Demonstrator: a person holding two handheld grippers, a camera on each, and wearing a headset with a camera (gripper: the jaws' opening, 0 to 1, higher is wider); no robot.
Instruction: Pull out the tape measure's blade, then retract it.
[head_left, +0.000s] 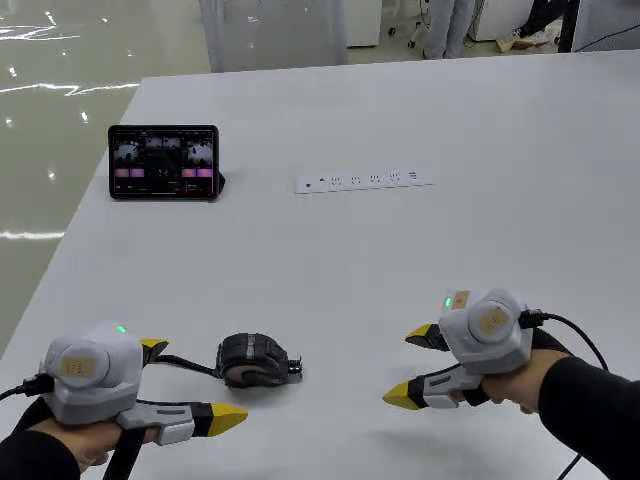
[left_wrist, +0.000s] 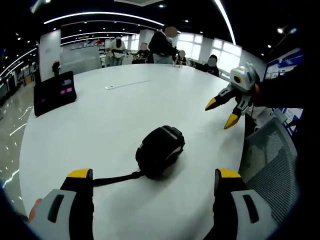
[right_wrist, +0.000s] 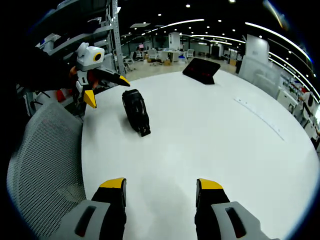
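Tape measure lying on the white table, blade retracted, just ahead of the left gripper and in line with the gap between its jaws, which are spread wide and hold nothing. Its black strap trails toward one jaw. Right gripper, jaws likewise spread and empty, well apart on the tape measure's other side.

The tape measure lay on the white tabletop, just beside the left gripper, whose jaws stood apart. The right gripper, jaws also apart, hovered well clear. Farther back stood a tablet and a power strip.
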